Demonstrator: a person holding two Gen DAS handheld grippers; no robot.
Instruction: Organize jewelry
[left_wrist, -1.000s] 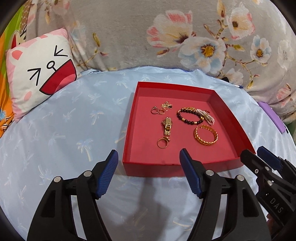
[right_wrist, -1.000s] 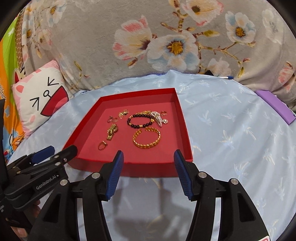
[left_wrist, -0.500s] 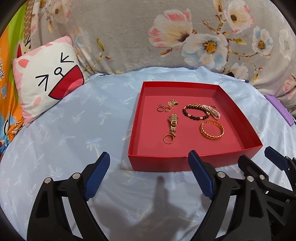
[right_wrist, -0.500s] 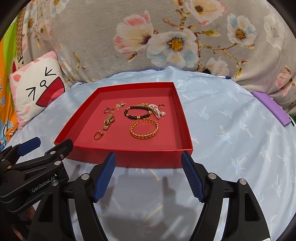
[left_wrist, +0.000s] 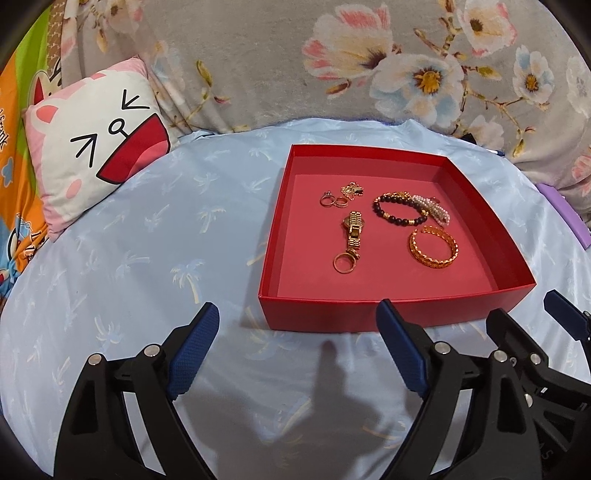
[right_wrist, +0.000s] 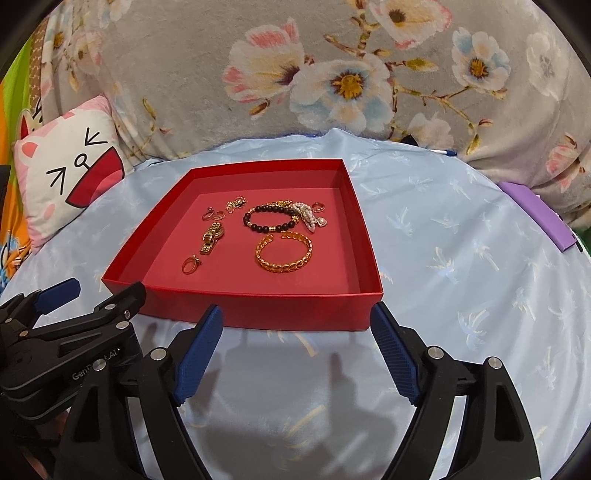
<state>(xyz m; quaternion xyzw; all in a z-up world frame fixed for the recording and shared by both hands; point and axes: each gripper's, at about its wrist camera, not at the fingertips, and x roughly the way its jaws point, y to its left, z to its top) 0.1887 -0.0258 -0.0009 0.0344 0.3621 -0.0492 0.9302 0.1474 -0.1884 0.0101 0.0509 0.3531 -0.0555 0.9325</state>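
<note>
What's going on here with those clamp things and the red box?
A person holds a two-finger gripper in each hand, sorting jewelry. Right now both the left gripper and right gripper are open and empty, just in front of the red tray on the blue sheet. In the tray lie a gold bangle, a black bead bracelet, a gold watch and some rings. Nothing is being touched.

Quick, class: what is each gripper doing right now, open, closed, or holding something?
Left gripper: open, holding nothing, short of the red tray.
Right gripper: open, holding nothing, also in front of the tray.
</note>
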